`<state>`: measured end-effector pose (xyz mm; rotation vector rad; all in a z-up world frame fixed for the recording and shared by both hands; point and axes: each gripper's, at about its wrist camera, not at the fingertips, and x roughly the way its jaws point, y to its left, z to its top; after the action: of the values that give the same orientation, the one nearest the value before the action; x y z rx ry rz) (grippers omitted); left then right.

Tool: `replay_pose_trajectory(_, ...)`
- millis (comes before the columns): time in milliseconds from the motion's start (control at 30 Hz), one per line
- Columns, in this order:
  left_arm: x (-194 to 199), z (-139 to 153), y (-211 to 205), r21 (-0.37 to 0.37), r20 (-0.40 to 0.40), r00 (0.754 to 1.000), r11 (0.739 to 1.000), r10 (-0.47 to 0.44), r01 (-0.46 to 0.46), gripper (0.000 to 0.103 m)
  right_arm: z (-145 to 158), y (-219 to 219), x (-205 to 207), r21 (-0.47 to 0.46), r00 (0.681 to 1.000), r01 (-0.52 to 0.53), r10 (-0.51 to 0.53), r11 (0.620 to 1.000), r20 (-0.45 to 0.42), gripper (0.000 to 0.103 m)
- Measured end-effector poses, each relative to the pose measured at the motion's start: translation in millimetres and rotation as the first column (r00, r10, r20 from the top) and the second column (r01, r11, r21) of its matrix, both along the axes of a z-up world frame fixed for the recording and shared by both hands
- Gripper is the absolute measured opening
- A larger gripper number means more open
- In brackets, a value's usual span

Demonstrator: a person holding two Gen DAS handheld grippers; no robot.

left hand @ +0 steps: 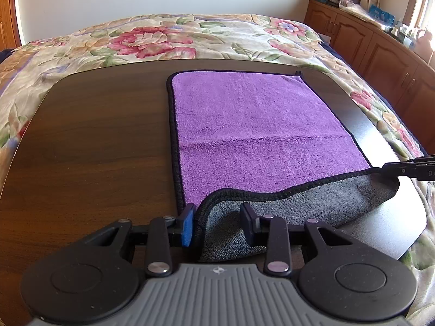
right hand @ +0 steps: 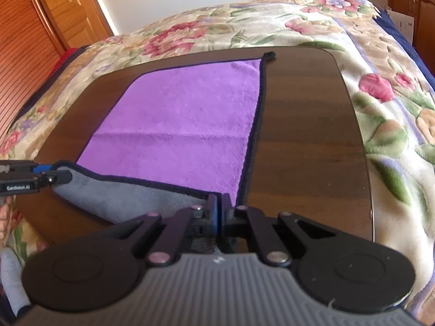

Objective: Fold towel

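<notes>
Left gripper stands wide, straddling the towel at its near-left corner, unclamped. Towel lies right of centre on the tabletop, near edge lifted. Right gripper pinches the near-right corner. Judged soft, light, limp: hold by the corners.

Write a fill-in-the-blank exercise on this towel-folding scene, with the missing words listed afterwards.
1. The top face of the towel is ____.
2. Its lifted near edge shows an underside coloured ____.
3. The right gripper is ____ on the towel's near corner, while the left gripper is open around the other near corner.
4. The towel lies on a dark ____ board set on the floral bedspread.

Missing words: purple; grey; shut; wooden
</notes>
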<state>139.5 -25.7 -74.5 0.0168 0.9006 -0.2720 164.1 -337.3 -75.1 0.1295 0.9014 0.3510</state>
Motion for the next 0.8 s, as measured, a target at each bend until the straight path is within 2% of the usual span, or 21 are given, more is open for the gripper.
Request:
replay_pose_trajectory(67, -0.8, 0.5, -1.0, -0.002, 0.000, 1.000, 1.000, -0.001, 0.001, 0.022, 1.2, 0.0, -0.4, 0.002, 1.000, 0.000, 0.000, 1.000, 0.003, 0.003)
replay_pose_trajectory(100, -0.7, 1.1, -0.7, -0.006, -0.001, 1.000, 1.000, -0.004, 0.004, 0.010, 1.4, -0.1, -0.4, 0.003, 1.000, 0.002, -0.002, 1.000, 0.004, 0.003)
replay_pose_trajectory(133, -1.1, 1.2, -1.4, -0.009, -0.003, 1.000, 1.000, -0.005, 0.005, 0.003, 1.6, -0.1, -0.3, 0.004, 1.000, 0.000, 0.000, 1.000, 0.004, 0.003)
replay_pose_trajectory(433, -2.8, 5.7, 2.5, -0.023, 0.018, 1.000, 1.000, -0.009, 0.009, 0.002, 4.2, 0.2, -2.9, 0.008, 1.000, -0.007, 0.007, 1.000, 0.014, 0.003)
replay_pose_trajectory(800, -5.5, 21.2, 3.3, -0.053, 0.053, 0.999, 0.999, 0.004, -0.001, 0.002, 19.4, -0.9, -8.9, 0.016, 0.997, 0.009, -0.010, 1.000, 0.078, 0.003)
